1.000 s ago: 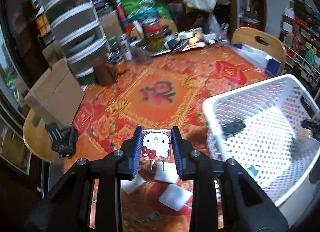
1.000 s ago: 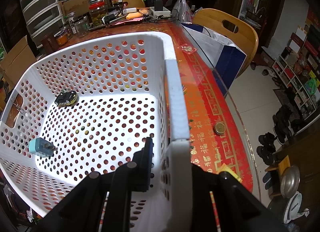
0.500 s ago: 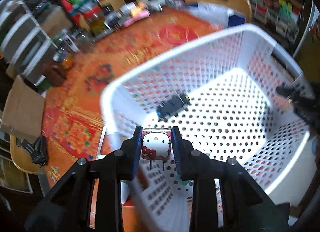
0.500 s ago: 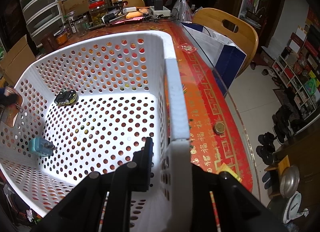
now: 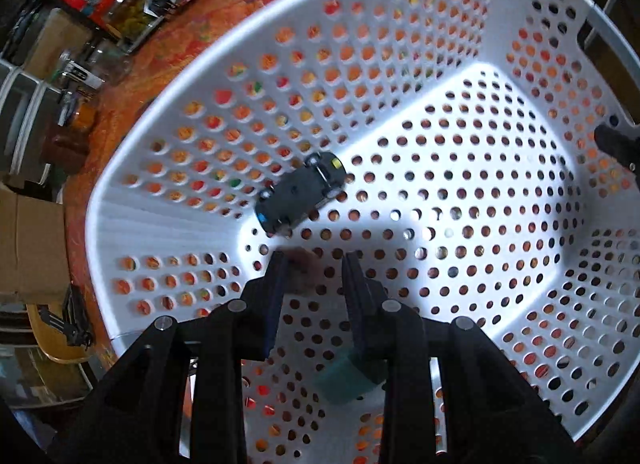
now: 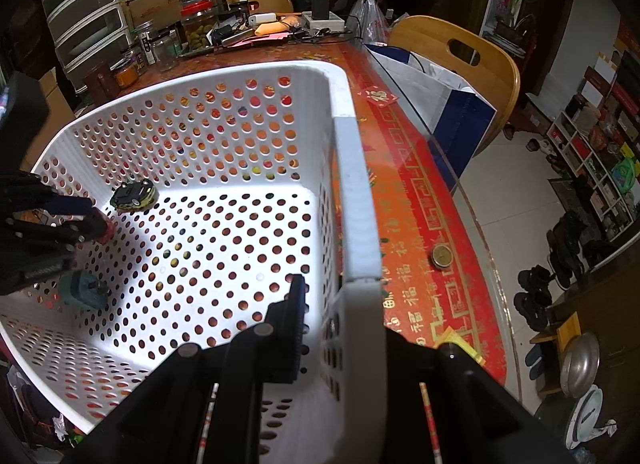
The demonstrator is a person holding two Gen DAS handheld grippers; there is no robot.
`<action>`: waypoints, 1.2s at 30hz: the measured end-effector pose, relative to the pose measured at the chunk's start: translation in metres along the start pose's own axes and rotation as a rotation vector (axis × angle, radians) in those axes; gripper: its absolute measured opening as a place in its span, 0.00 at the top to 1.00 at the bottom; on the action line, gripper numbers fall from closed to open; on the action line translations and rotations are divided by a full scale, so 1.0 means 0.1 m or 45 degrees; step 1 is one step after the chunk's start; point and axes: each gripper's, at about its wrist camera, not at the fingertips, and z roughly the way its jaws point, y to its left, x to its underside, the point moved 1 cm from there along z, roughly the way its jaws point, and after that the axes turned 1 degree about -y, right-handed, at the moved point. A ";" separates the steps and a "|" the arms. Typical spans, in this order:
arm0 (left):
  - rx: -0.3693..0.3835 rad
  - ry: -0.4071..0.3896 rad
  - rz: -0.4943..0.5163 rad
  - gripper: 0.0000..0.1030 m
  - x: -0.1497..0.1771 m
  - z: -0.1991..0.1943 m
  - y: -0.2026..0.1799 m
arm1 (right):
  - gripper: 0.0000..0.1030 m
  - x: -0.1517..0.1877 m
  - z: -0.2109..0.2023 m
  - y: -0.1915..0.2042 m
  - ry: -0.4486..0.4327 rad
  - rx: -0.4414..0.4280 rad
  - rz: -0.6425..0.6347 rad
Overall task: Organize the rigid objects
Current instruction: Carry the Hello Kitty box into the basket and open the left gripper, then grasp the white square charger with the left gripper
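The left gripper (image 5: 314, 288), jaws parted around a blurred small block (image 5: 299, 270), is hanging over the basket (image 5: 168, 220) floor; right gripper (image 6: 336, 314) is clamping the rim.

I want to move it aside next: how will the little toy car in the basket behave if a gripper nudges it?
The toy car sits on its wheels near the perforated basket wall, so a nudge along its length would probably roll it. It looks small, rigid and likely light. Its wheels might catch in the floor holes, making it jerk or pivot.
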 end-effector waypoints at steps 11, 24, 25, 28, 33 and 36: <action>0.015 -0.316 -0.052 0.18 0.14 -0.49 0.19 | 0.89 0.00 0.00 0.00 0.001 -0.001 0.001; -0.125 -0.555 -0.588 0.00 1.77 -1.00 1.70 | 0.89 0.01 -0.01 -0.01 -0.010 -0.004 0.000; -0.091 -0.515 -0.628 0.00 1.86 -0.84 1.79 | 0.88 0.01 -0.01 -0.01 -0.012 -0.006 0.000; -0.074 -0.390 -0.726 0.00 2.05 -0.34 2.03 | 0.88 0.00 -0.01 -0.02 -0.011 -0.009 -0.001; -0.046 -0.312 -0.783 0.00 2.16 0.23 2.23 | 0.88 -0.01 -0.01 -0.02 -0.007 -0.005 -0.007; -0.034 -0.302 -0.777 0.00 2.07 0.38 2.25 | 0.88 0.00 -0.01 -0.02 -0.005 -0.005 -0.004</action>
